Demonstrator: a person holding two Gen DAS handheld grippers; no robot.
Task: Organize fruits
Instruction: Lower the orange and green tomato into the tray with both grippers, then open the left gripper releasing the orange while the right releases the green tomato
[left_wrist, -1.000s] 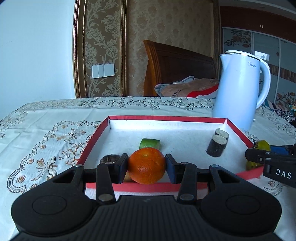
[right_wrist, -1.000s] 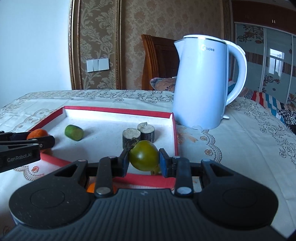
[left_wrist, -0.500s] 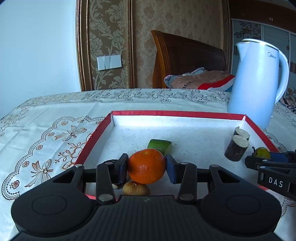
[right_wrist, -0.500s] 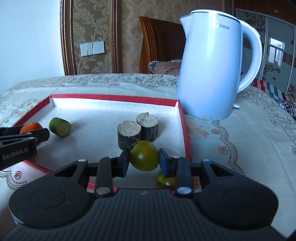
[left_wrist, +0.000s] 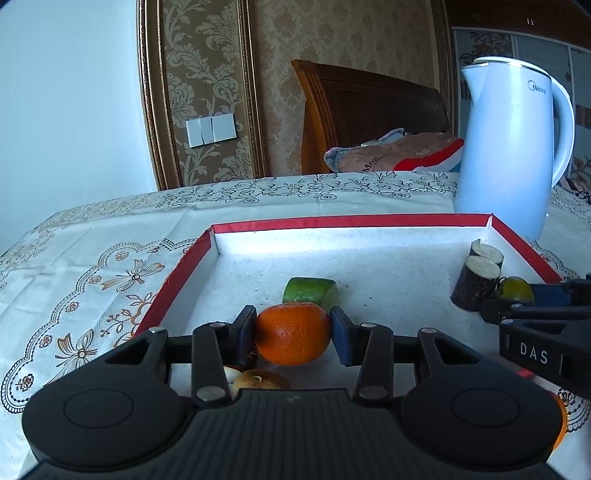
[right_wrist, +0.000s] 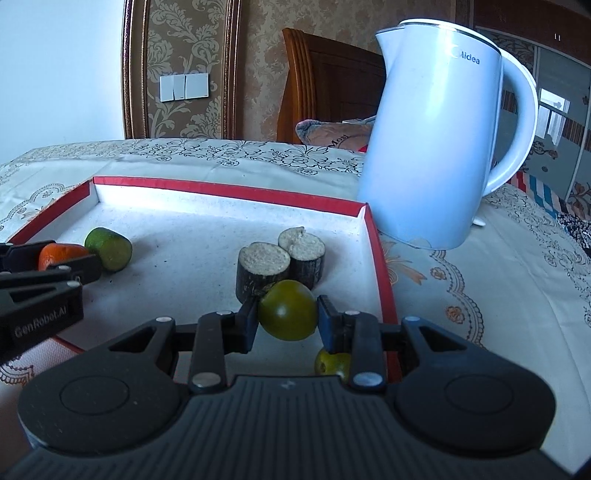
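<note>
Left wrist view: your left gripper (left_wrist: 293, 334) clamps an orange (left_wrist: 292, 333) above the red-rimmed tray (left_wrist: 351, 220), half hiding a tan fruit (left_wrist: 258, 380) below. Your right gripper (right_wrist: 287, 320) pinches a green fruit (right_wrist: 288, 309) just before the tray's two dark log pieces (right_wrist: 263, 268).

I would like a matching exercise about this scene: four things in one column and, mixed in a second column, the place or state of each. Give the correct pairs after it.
Things:
1. orange
2. green tomato
3. white kettle
4. two dark log pieces

Places or states:
A. stands on the tablecloth, outside the red-edged tray
B. held in the right gripper
C. stand upright side by side inside the tray
D. held in the left gripper

Pairs: 1-D, 2-B, 3-A, 4-C
</note>
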